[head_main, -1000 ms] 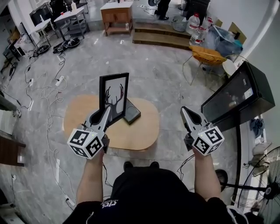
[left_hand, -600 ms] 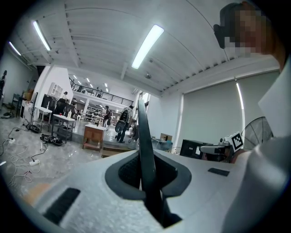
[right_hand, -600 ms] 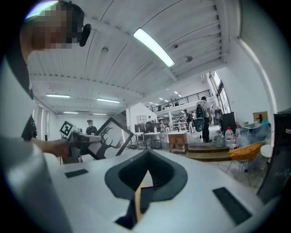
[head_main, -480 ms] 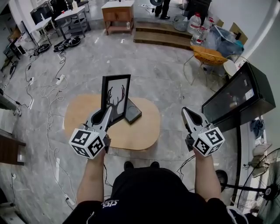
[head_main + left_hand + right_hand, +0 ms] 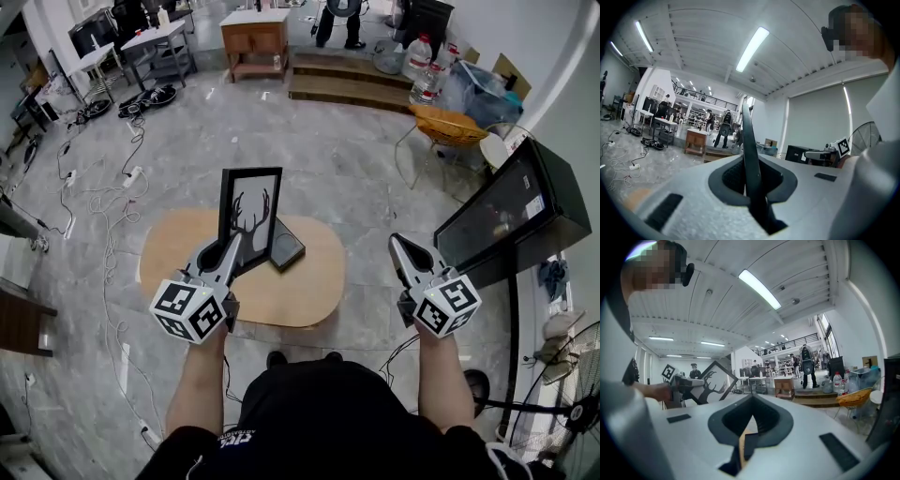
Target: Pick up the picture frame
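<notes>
The black picture frame (image 5: 249, 211) with an antler drawing stands upright above the round wooden table (image 5: 309, 291), raised off its top. My left gripper (image 5: 230, 246) is shut on the frame's lower left edge. In the left gripper view the frame (image 5: 749, 140) shows edge-on as a thin dark bar clamped between the jaws. My right gripper (image 5: 395, 242) hovers off the table's right edge, shut and empty. From the right gripper view the frame (image 5: 708, 379) is seen tilted at the left, and that gripper's own jaws are closed on nothing.
A small dark flat object (image 5: 286, 251) lies on the table behind the frame. A black glass-fronted cabinet (image 5: 506, 211) stands at the right, an orange chair (image 5: 445, 117) beyond it. Cables (image 5: 103, 197) trail over the floor at the left. A fan (image 5: 572, 412) stands at the lower right.
The head view has shifted slightly. Both grippers and the held frame keep their places.
</notes>
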Available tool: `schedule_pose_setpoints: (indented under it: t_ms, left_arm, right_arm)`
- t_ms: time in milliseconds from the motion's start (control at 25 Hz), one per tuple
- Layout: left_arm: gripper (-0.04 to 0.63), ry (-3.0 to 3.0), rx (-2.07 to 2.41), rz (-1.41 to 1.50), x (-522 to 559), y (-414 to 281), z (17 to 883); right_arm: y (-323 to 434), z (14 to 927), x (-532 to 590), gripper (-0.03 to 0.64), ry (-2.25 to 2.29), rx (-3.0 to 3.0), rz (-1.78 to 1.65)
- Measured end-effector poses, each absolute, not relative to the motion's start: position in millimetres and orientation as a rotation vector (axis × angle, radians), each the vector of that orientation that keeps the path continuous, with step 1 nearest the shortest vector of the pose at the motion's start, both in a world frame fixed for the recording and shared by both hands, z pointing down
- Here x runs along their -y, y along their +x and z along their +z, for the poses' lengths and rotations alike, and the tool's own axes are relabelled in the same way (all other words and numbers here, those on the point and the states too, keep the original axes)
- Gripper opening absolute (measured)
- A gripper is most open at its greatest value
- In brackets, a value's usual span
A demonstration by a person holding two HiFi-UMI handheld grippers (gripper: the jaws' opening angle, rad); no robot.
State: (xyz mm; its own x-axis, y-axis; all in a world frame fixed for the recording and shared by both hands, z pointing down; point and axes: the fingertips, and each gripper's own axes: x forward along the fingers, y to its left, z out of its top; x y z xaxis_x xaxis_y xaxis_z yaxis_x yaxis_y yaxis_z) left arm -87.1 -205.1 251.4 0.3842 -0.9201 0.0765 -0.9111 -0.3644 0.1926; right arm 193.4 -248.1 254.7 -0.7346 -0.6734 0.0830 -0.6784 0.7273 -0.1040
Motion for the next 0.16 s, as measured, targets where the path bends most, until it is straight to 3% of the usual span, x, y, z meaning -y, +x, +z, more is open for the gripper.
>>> schedule_pose_setpoints:
  t_ms: [160]
  left_arm:
    - [0.035,2.441,1.633,-0.068,205.1,-86.7,250.6]
  right_arm:
    - [193.7,254.0,248.3,0.003,1.131,2.882,0.196]
